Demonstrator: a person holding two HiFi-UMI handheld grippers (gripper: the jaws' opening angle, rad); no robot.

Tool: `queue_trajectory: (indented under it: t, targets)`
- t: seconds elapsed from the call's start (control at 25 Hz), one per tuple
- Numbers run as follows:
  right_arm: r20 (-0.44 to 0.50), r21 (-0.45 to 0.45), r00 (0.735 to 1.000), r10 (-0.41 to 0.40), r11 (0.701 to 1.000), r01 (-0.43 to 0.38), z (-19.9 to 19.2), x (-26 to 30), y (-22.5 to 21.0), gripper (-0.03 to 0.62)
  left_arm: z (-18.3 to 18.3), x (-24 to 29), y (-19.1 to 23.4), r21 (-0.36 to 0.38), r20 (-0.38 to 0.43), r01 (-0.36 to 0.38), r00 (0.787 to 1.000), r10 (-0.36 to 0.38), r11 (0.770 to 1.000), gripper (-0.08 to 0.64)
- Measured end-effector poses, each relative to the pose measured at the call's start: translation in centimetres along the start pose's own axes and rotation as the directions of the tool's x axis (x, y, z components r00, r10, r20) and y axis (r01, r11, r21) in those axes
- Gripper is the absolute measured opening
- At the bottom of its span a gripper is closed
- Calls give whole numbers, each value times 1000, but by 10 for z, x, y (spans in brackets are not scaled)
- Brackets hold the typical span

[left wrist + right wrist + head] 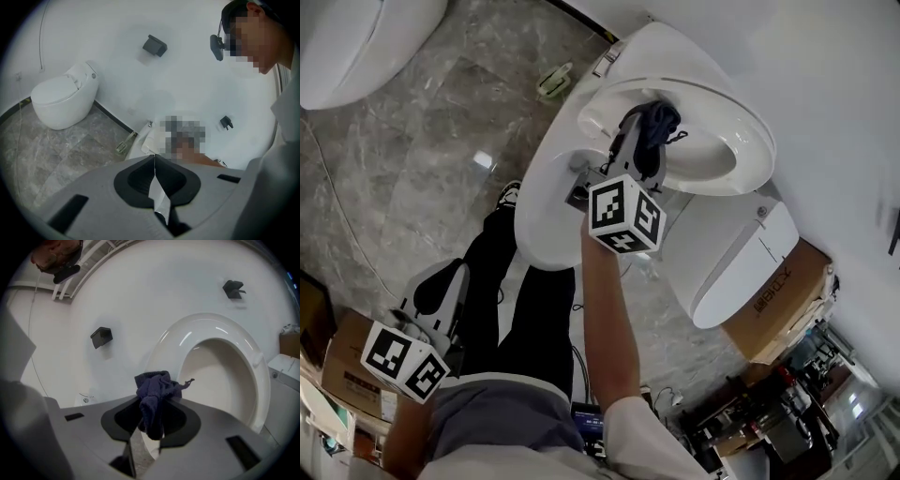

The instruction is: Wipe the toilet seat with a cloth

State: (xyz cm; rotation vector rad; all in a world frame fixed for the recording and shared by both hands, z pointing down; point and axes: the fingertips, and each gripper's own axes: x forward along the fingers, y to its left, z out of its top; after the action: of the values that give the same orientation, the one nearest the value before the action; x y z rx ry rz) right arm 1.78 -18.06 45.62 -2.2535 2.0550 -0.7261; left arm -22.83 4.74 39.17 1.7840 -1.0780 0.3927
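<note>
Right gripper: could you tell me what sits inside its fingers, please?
A dark blue cloth is pinched between the right gripper's fingers, bunched above them. It hides part of the toilet seat behind.

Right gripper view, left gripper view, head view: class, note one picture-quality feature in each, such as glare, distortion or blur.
Right gripper view: fisheye curving, dark corners, glare streaks on the toilet seat. Left gripper view: the same round vignette, with mosaic patches laid over it. Head view: a bright glint on the marble floor, otherwise sharp.

Marble floor [422, 159] bears an open toilet [546, 225], a closed toilet [356, 42], a cardboard box [783, 295]
</note>
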Motion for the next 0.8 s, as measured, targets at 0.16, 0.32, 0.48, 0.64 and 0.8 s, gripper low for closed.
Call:
queue_trajectory:
  t: [0.16, 0.32, 0.48, 0.64, 0.8]
  targets:
    - [78, 20, 996, -29, 999, 28, -5, 1, 1, 95, -9, 8, 7, -8, -14, -1, 1000, 1, 1000, 9]
    - [142, 56, 989, -45, 998, 37, -10, 4, 2, 95, -19, 17, 12, -11, -35, 4, 999, -4, 1000, 9]
    - [166, 81, 985, -43, 996, 30, -19, 8, 4, 94, -27, 22, 16, -8, -59, 13, 998, -13, 1000, 9]
    - [180, 42, 983, -22, 999, 14, -28, 12, 7, 94, -34, 24, 25, -1, -77, 12, 997, -12, 1000, 9]
    - [126, 25, 991, 36, 999, -40, -52, 22, 14, 94, -39, 27, 35, -2, -89, 6, 996, -6, 1000, 9]
